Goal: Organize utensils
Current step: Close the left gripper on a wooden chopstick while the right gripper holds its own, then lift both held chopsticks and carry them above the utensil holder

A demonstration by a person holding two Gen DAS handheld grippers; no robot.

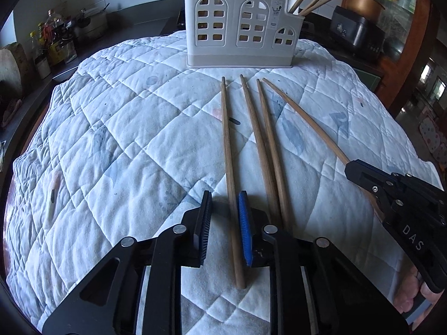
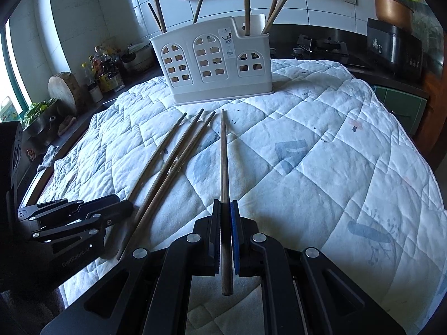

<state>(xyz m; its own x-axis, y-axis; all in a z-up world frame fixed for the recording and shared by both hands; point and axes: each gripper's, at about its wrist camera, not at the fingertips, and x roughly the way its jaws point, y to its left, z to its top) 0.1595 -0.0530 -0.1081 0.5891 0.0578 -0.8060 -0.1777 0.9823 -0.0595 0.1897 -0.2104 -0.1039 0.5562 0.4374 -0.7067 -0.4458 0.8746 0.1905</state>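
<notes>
Several wooden chopsticks lie side by side on the quilted cloth (image 1: 117,128) in front of a white utensil holder (image 1: 243,25), which also shows in the right wrist view (image 2: 215,61) with more chopsticks standing in it. My left gripper (image 1: 223,212) is open, its jaws on either side of the leftmost chopstick (image 1: 227,150) without closing on it. My right gripper (image 2: 225,220) is shut on the rightmost chopstick (image 2: 224,162), which lies low on the cloth. The right gripper also shows in the left wrist view (image 1: 360,176).
A counter with bottles (image 1: 53,44) and a round wooden board (image 2: 62,89) runs along the left. A black appliance (image 1: 357,32) and a copper pot (image 2: 391,7) stand at the back right. A stove (image 2: 321,47) lies behind the holder.
</notes>
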